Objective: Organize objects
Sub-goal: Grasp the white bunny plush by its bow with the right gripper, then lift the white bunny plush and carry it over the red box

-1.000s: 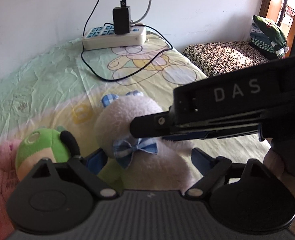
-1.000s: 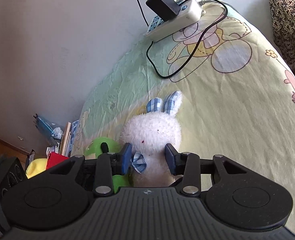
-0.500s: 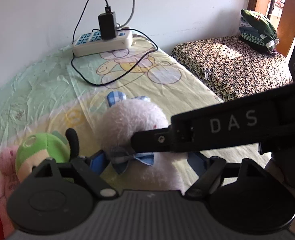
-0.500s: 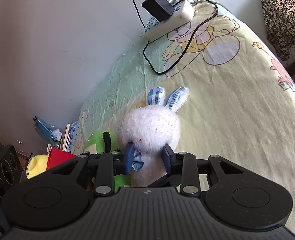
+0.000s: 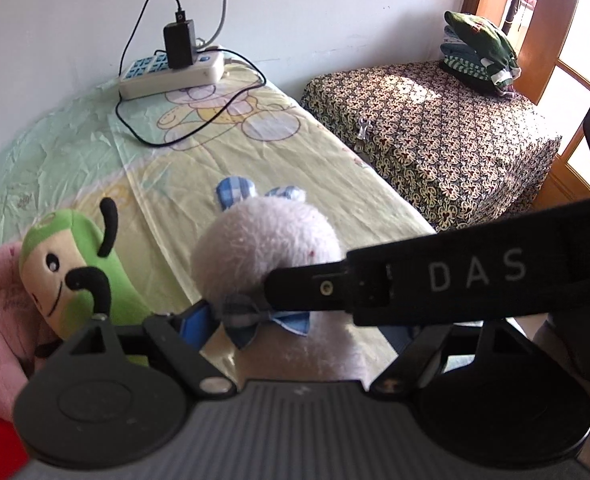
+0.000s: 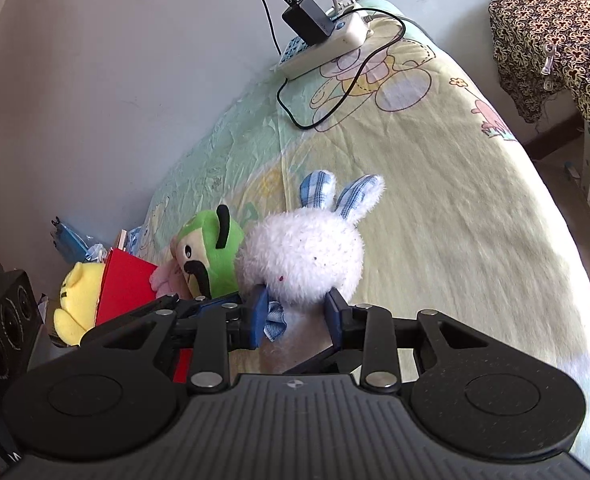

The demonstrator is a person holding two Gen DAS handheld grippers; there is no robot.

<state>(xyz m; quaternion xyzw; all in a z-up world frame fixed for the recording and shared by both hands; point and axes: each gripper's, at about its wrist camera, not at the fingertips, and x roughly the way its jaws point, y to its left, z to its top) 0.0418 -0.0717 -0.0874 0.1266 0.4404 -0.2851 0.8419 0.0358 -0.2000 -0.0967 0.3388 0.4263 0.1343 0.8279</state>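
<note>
A white plush rabbit [image 5: 263, 248] with blue checked ears and a blue bow is held over the cartoon-print bed sheet [image 5: 303, 152]. My left gripper [image 5: 295, 332] is shut on its body below the bow; its right pad is hidden behind the other tool. My right gripper [image 6: 297, 316] is shut on the rabbit [image 6: 303, 256] at the neck, blue pads pressing the fur on both sides. In the left wrist view its black arm [image 5: 435, 280] crosses in front from the right. A green plush [image 5: 67, 256] leans just left of the rabbit.
A pink plush [image 5: 3, 304], a yellow plush [image 6: 75, 300] and a red object [image 6: 123, 288] crowd the bed's near left. A power strip [image 5: 171, 76] with charger and cable lies by the wall. A patterned bench [image 5: 435, 128] with folded clothes [image 5: 479, 52] stands right.
Both grippers closed on the rabbit, then drew back from the power strip with it between them. More of the bed and the bench now shows.
</note>
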